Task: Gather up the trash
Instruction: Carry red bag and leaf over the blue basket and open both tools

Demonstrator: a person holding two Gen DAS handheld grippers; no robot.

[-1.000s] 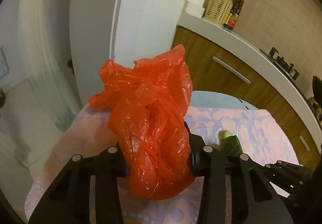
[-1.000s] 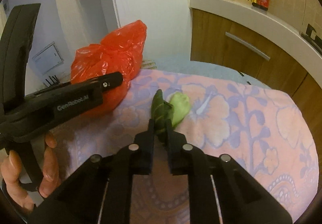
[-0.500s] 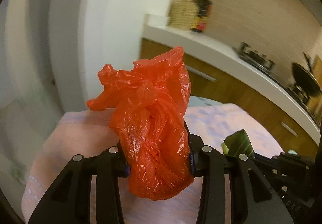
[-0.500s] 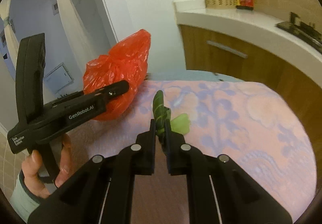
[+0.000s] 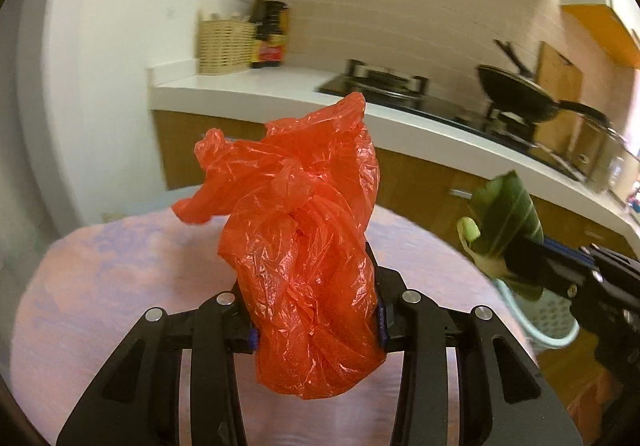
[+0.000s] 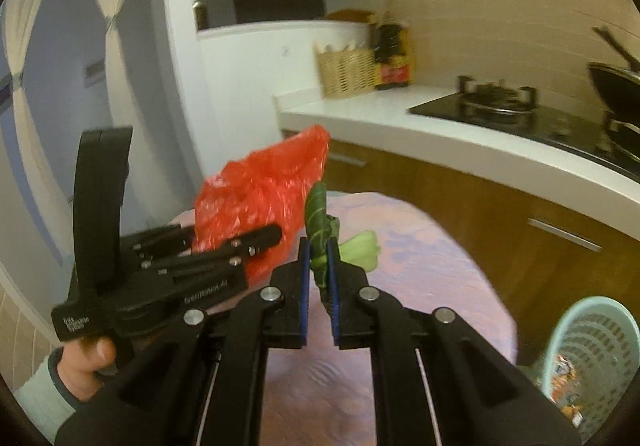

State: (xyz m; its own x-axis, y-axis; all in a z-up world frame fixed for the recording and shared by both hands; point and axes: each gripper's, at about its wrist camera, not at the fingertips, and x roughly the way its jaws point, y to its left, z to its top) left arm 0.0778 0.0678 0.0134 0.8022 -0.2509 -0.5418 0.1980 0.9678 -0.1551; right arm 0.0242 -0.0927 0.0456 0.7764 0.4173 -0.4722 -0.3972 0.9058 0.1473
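A crumpled red plastic bag [image 5: 308, 242] fills the middle of the left wrist view, and my left gripper [image 5: 316, 326] is shut on its lower half, holding it above the table. The same red bag [image 6: 260, 197] shows in the right wrist view with the left gripper [image 6: 240, 242] clamped on it. My right gripper [image 6: 319, 270] is shut on a green vegetable leaf [image 6: 320, 217], whose pale stalk sticks out to the right. That leaf [image 5: 504, 221] appears at the right of the left wrist view, also held clear of the table.
A table with a pink and lilac flowered cloth [image 6: 420, 246] lies below both grippers. A pale green waste basket [image 6: 592, 350] with some litter stands on the floor at the lower right. Behind is a white counter [image 5: 400, 113] with a stove, a wok, a wicker basket and bottles.
Both grippers have swung to the right and risen, carrying the red bag and the leaf with them. The stove, the wok and the green basket have come into view.
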